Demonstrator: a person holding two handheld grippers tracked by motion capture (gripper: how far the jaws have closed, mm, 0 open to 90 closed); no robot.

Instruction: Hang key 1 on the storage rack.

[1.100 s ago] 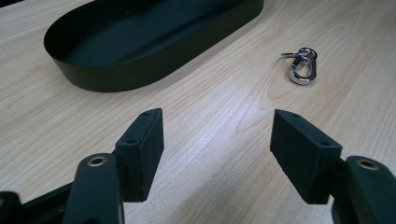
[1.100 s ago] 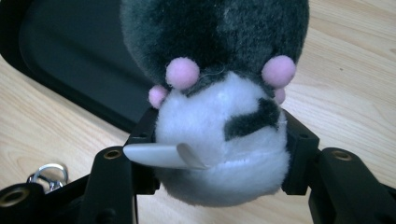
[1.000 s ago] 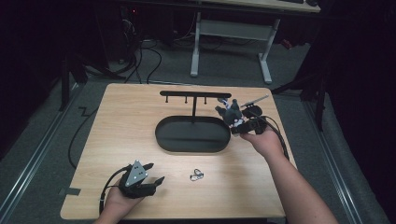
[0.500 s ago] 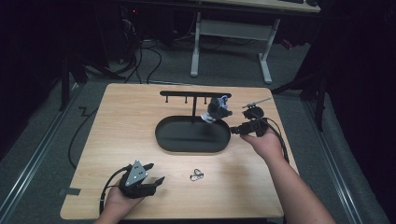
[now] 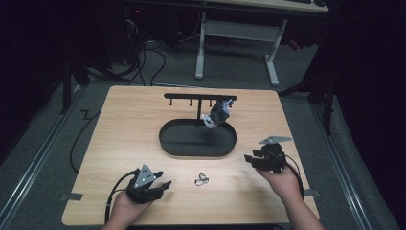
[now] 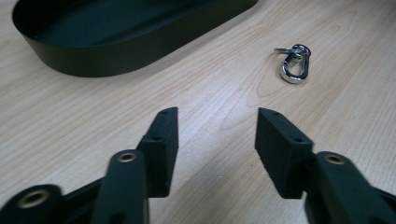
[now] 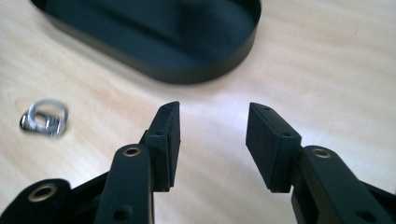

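Small silver carabiner clip (image 6: 294, 65) lies ahead-right of the empty, half-open, just-narrowing left gripper (image 6: 217, 140): light, rigid, slick metal lying flat; pinch across its oval body.

The worktop (image 5: 143, 134) looks like pale wood with a fine grain and a smooth, faintly shiny surface. The oval tray (image 6: 116, 60) on it is black and matt, seemingly thin painted metal. The small clip (image 6: 295, 70) with its ring is bright polished metal, glossy as a mirror. The fingers (image 6: 285, 149) of the left gripper (image 6: 217, 144) are matt black plastic with ribbed inner faces and brass-coloured rivets; those of the right gripper (image 7: 212, 140) look the same. The rack (image 5: 198, 97) above the tray is dull black metal.
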